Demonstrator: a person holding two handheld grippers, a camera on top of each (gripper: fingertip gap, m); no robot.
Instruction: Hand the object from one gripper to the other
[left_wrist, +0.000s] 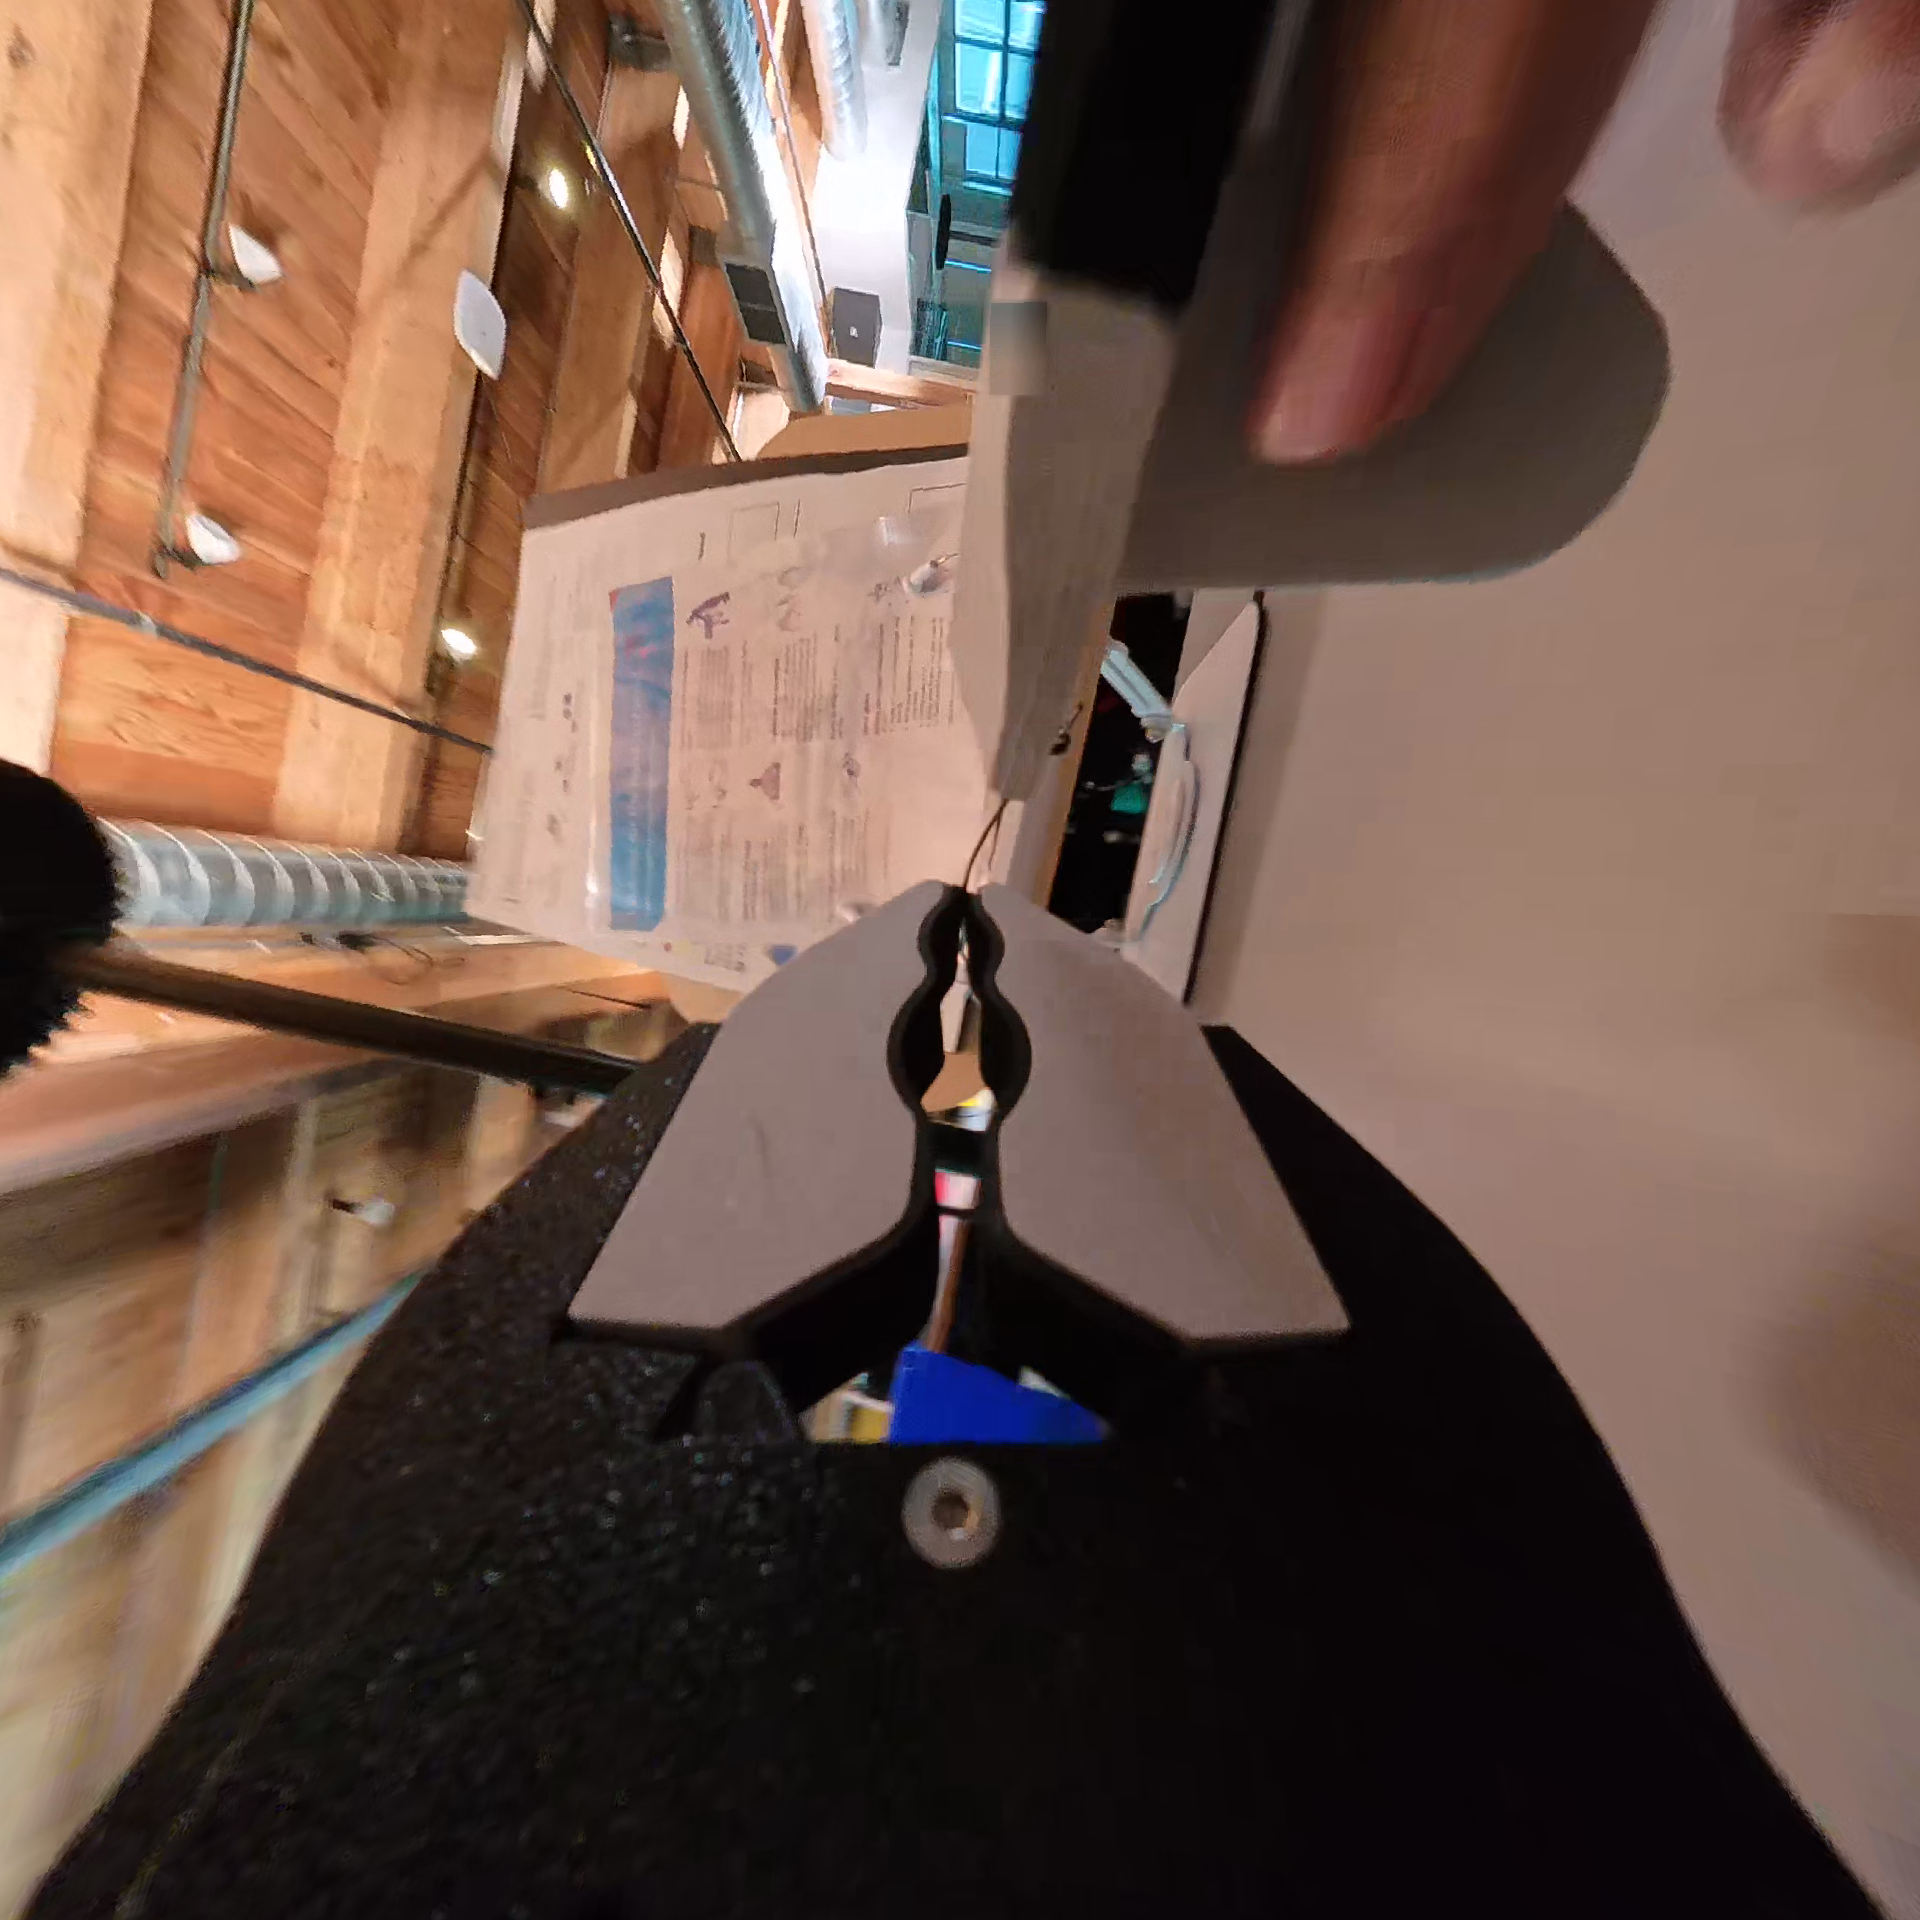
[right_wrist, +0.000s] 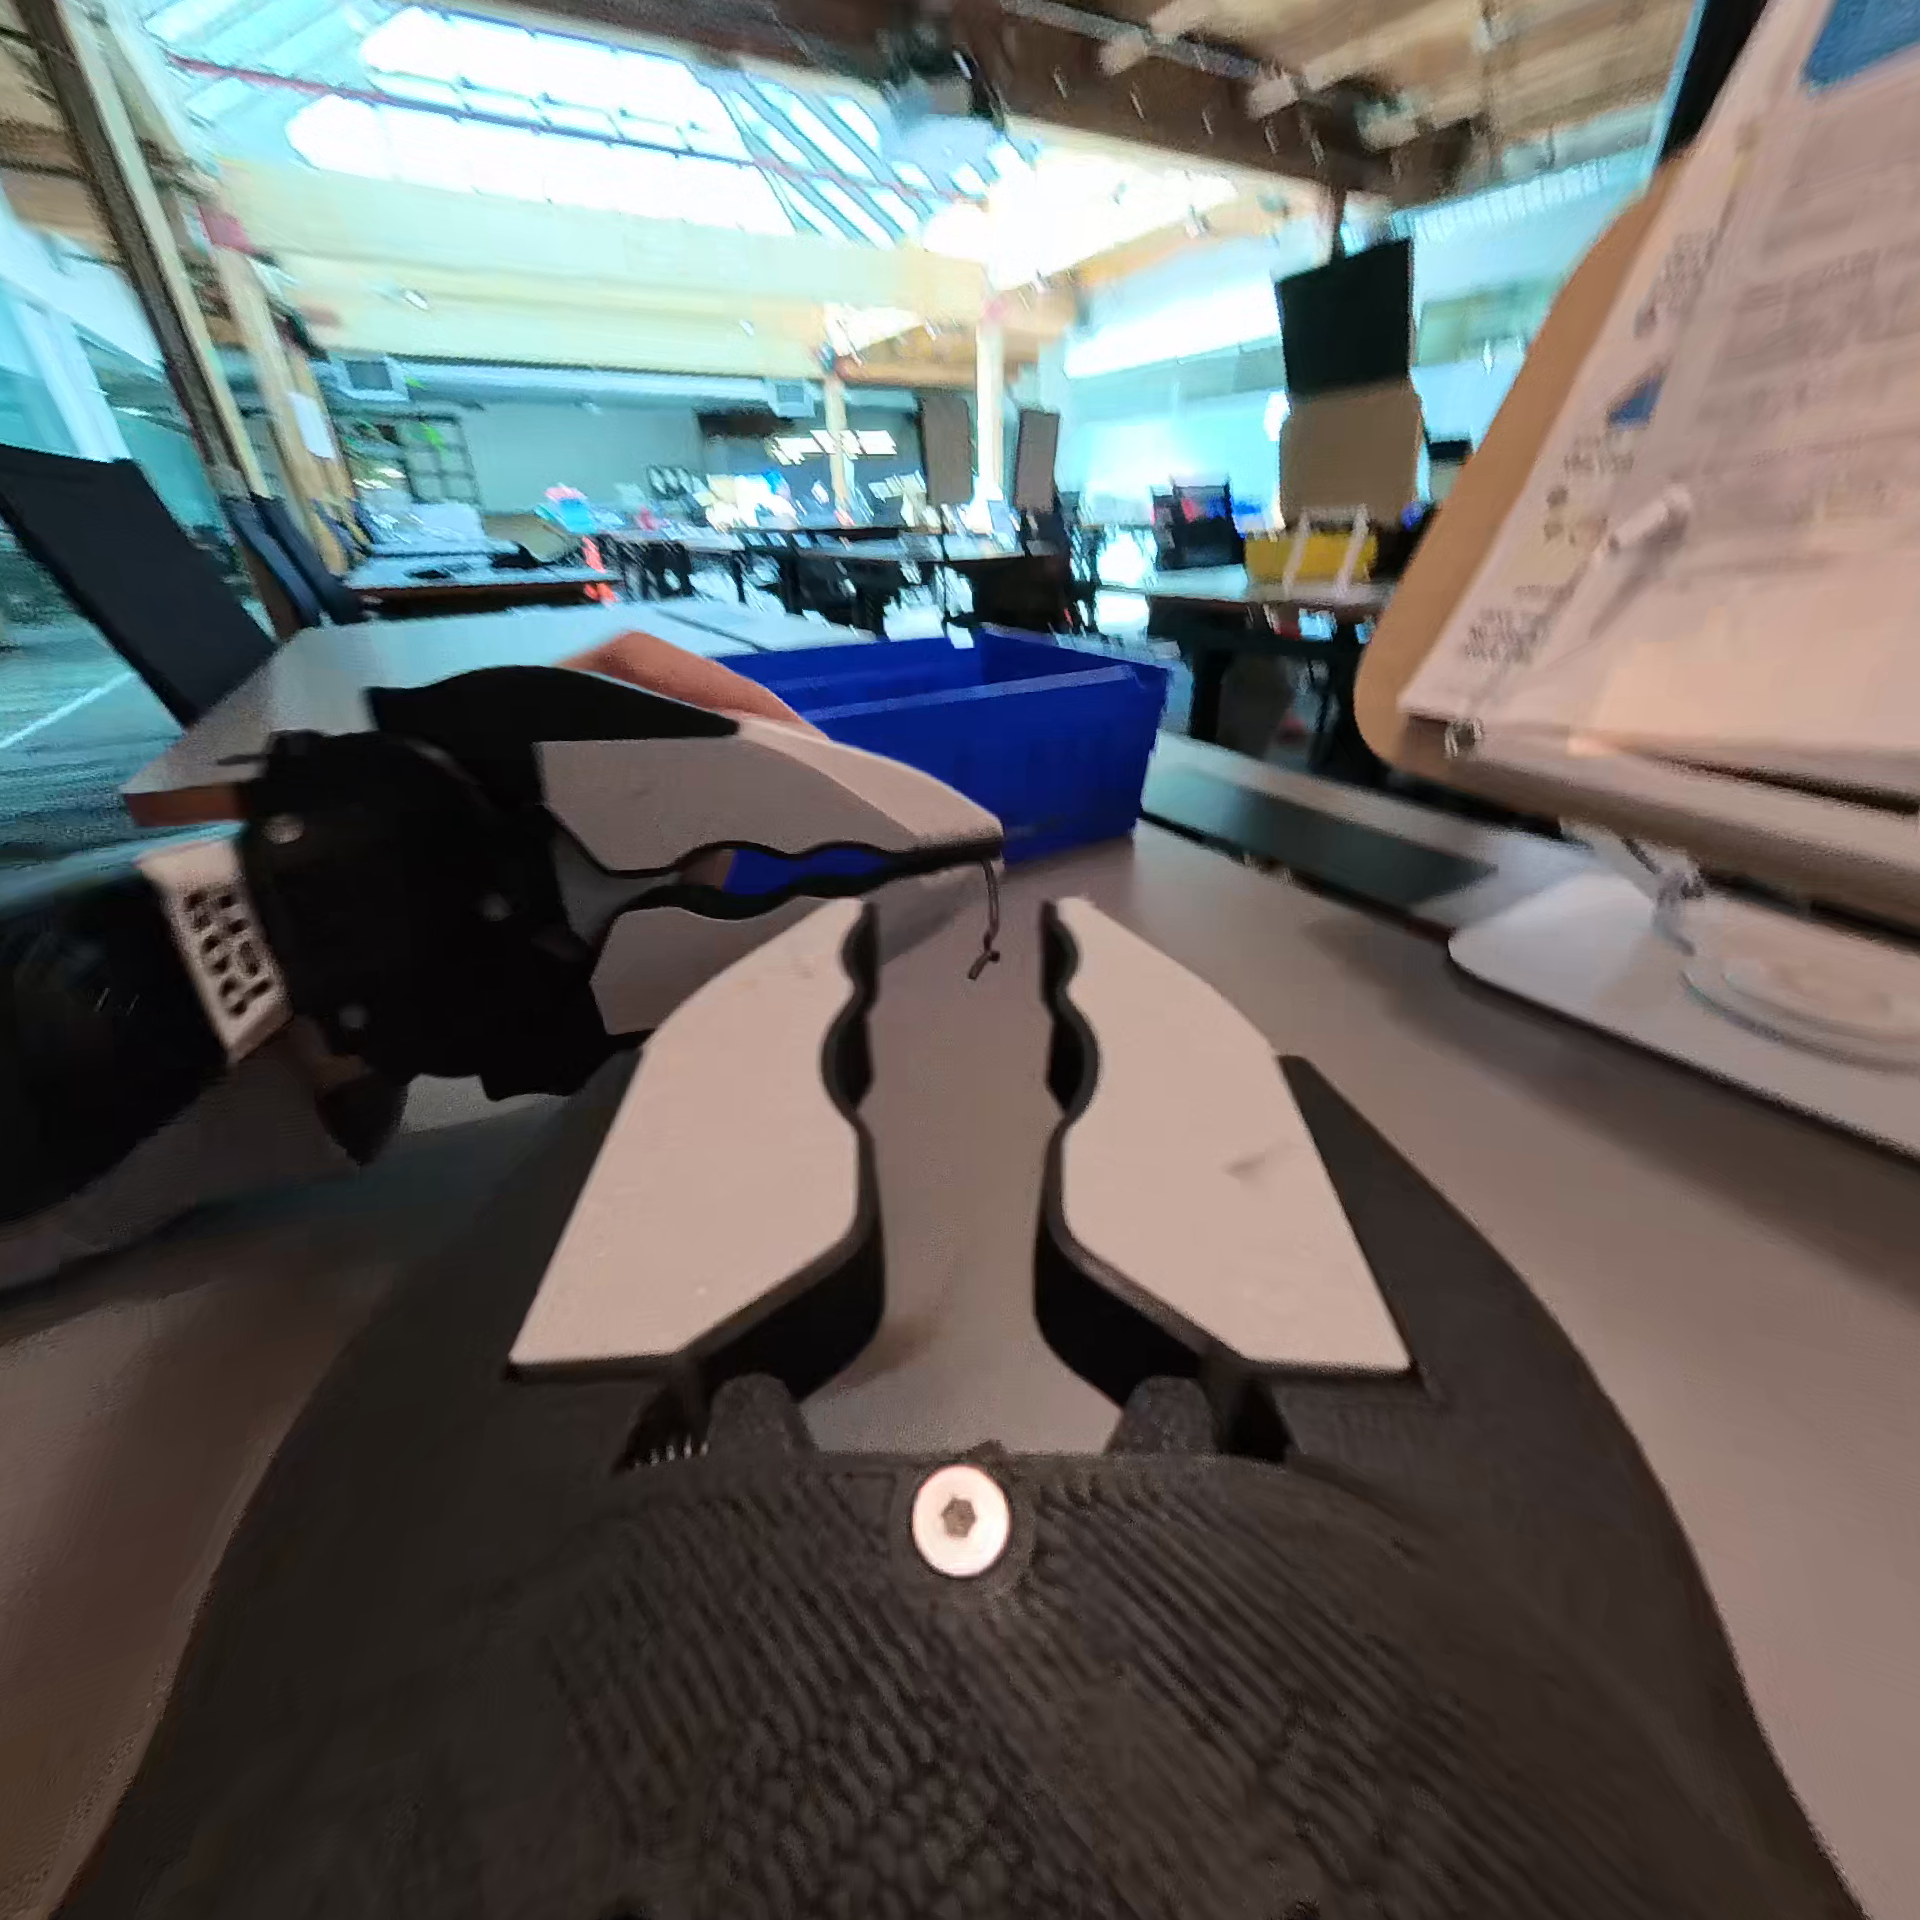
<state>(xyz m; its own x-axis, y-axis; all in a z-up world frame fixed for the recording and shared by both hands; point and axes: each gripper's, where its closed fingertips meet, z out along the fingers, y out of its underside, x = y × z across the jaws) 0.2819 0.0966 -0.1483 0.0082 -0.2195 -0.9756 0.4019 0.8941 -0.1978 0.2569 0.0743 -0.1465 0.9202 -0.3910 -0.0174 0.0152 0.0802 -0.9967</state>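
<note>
Beside the blue bin (right_wrist: 966, 717), the left gripper (right_wrist: 977, 847) is closed on a thin dark thread (right_wrist: 985, 920). The thread dangles from those tips, long axis vertical, just ahead of the right gripper (right_wrist: 956, 925), whose jaws stand parted and empty.

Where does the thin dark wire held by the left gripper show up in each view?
Left wrist view: wire pokes out above the shut fingertips, centre frame.
Right wrist view: wire dangles from the left gripper, between the open right fingers.
Shared landmark: printed sheet.
</note>
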